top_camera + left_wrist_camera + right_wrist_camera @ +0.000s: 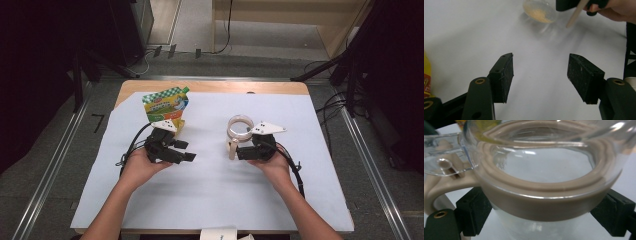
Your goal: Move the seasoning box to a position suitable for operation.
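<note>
- White sheet covers a wooden table top, grey floor around it; the person's forearms enter from the near edge.
- Clear glass jug: round, see-through body, beige collar ring under a clear rim, beige handle hanging toward the near side, clear hinged lid tab at the handle. Sits right of centre on the sheet; whether it rests on the sheet or is lifted, I cannot tell.
- Right gripper: 2 black pads set wide, 1 on each side of the jug's body just under the collar, pressing it: the jug is gripped.
- Left gripper: jaws apart about mid-range, nothing between the 2 pads, bare white sheet beneath.
- Green-and-yellow pouch: stands upright just beyond the left gripper, well apart from the jug.
</note>
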